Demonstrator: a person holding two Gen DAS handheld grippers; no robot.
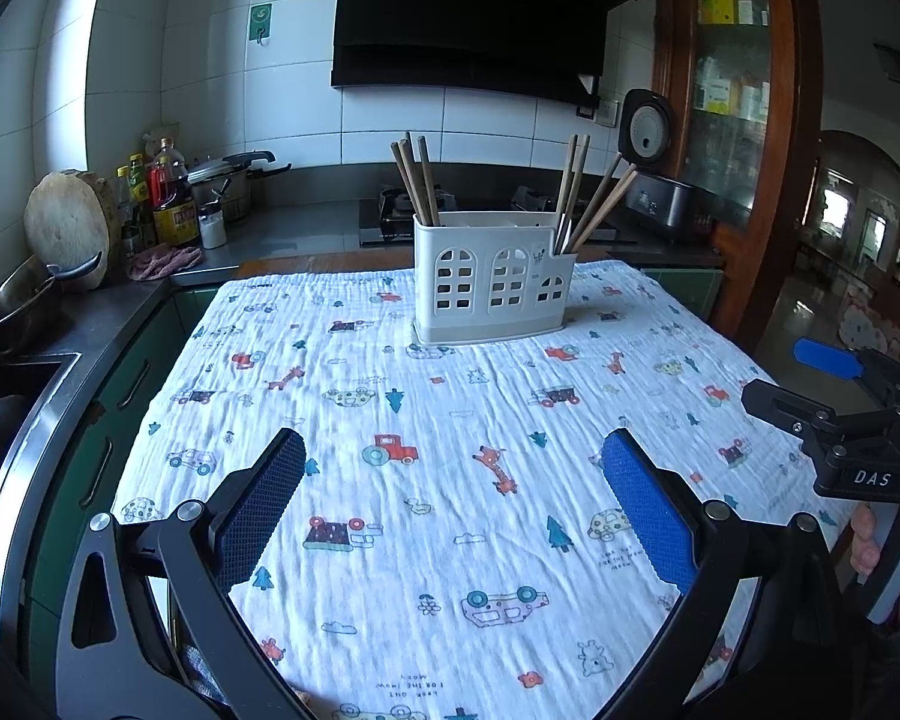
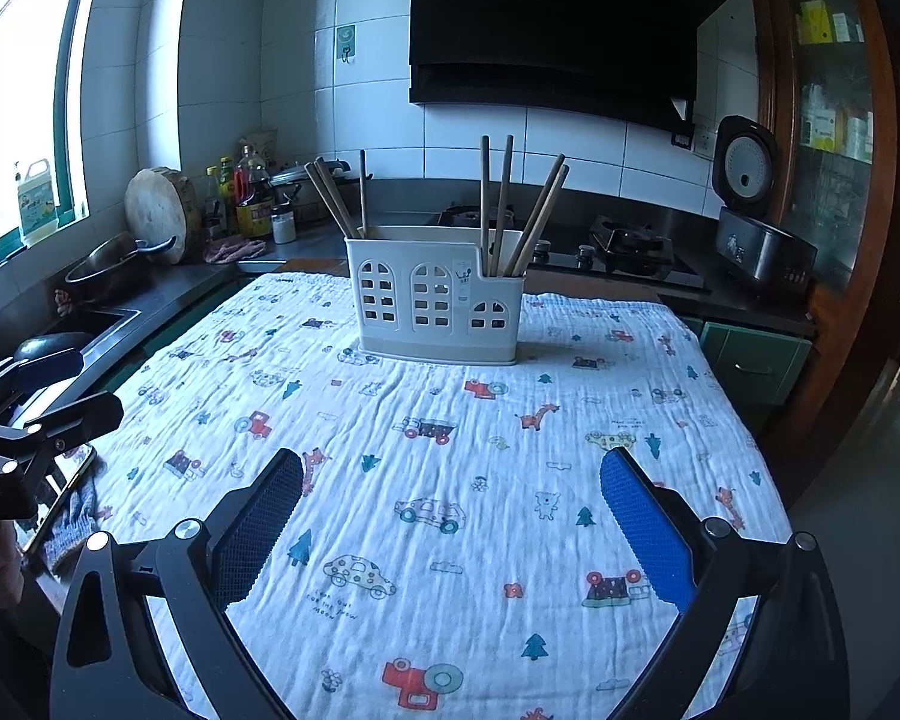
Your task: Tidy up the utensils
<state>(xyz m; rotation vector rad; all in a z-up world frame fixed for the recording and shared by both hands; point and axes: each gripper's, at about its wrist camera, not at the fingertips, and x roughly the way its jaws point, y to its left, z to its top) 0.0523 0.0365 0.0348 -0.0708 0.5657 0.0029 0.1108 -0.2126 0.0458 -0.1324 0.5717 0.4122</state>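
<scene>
Since every chopstick (image 2: 501, 204) visible already stands in the white utensil caddy (image 2: 438, 306), far on the clothed tabletop (image 2: 450, 480), the task looks finished; left tongs (image 1: 453, 504) and right tongs (image 2: 450, 510) gape empty.

Printed cloth (image 1: 450, 420) over the table. Behind: stove (image 2: 624, 246), black hood (image 2: 558, 24), open rice cooker (image 2: 756, 222). At left: bottles (image 1: 168, 192), round board (image 1: 69, 222), pan (image 1: 12, 306), pink rag (image 1: 165, 261).

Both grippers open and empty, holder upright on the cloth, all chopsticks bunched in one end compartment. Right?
Not quite. The chopsticks are split: one bunch at the left end of the holder, another at the right end, as the right wrist view shows. The left gripper and right gripper are open and empty; the holder stands upright.
</scene>
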